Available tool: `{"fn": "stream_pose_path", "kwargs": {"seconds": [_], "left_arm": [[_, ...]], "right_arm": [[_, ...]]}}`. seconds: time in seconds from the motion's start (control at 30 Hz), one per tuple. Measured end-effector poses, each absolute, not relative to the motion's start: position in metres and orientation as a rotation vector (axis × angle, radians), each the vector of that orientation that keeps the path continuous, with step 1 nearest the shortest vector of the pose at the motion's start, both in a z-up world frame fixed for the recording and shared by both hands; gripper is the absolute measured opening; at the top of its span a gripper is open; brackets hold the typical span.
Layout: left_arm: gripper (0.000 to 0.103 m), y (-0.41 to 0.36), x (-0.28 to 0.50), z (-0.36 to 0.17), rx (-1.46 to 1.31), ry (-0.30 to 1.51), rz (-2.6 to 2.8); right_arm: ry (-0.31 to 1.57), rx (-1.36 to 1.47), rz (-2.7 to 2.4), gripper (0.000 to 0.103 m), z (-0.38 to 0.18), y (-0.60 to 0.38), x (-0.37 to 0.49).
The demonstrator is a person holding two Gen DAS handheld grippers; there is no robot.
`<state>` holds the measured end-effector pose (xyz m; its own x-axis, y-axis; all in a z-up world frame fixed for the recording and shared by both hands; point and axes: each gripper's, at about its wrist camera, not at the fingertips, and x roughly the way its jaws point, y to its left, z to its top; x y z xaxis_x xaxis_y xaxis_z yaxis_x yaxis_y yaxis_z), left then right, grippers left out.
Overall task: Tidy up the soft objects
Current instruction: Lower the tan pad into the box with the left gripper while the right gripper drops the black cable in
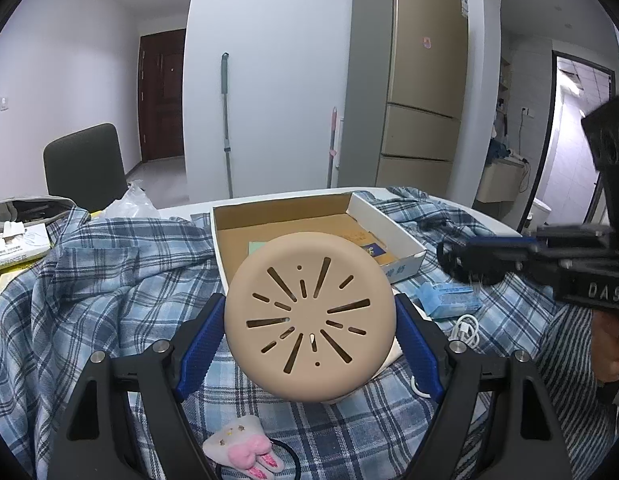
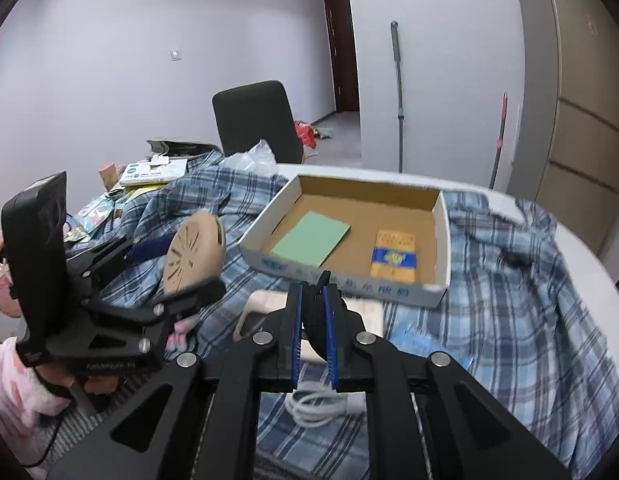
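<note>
My left gripper (image 1: 309,320) is shut on a round beige soft pad with dark slits (image 1: 309,316) and holds it above the plaid cloth, in front of the open cardboard box (image 1: 393,224). The pad also shows in the right wrist view (image 2: 193,256), left of the box (image 2: 441,220). My right gripper (image 2: 314,312) is shut on a small black soft thing (image 2: 316,320); it also shows in the left wrist view (image 1: 469,260) right of the box. The box holds a green pad (image 2: 311,238) and a yellow-blue packet (image 2: 393,256).
A blue plaid shirt (image 1: 109,280) covers the table. On it lie a pink-and-grey plush hair tie (image 1: 241,452), a blue packet (image 1: 449,300), a white cable (image 2: 313,404) and a phone case (image 2: 261,312). A black chair (image 2: 257,120) and clutter stand at the left.
</note>
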<state>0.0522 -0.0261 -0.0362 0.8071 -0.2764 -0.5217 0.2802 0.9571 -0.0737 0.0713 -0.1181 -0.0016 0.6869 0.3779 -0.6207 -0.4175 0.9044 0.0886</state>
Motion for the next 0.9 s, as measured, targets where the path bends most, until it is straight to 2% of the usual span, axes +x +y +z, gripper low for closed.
{"fn": "stream_pose_path", "kwargs": {"seconds": [0.33, 0.53, 0.9], "left_arm": [[0.083, -0.028, 0.077, 0.009, 0.038, 0.482, -0.198], [0.083, -0.039, 0.112, 0.030, 0.027, 0.471, -0.138], [0.083, -0.045, 0.158, -0.006, 0.021, 0.399, -0.135]], "right_arm": [[0.545, -0.113, 0.383, 0.010, 0.035, -0.114, 0.111], [0.533, -0.078, 0.319, 0.010, 0.035, -0.118, 0.147], [0.467, -0.078, 0.225, 0.010, -0.017, -0.122, 0.171]]}}
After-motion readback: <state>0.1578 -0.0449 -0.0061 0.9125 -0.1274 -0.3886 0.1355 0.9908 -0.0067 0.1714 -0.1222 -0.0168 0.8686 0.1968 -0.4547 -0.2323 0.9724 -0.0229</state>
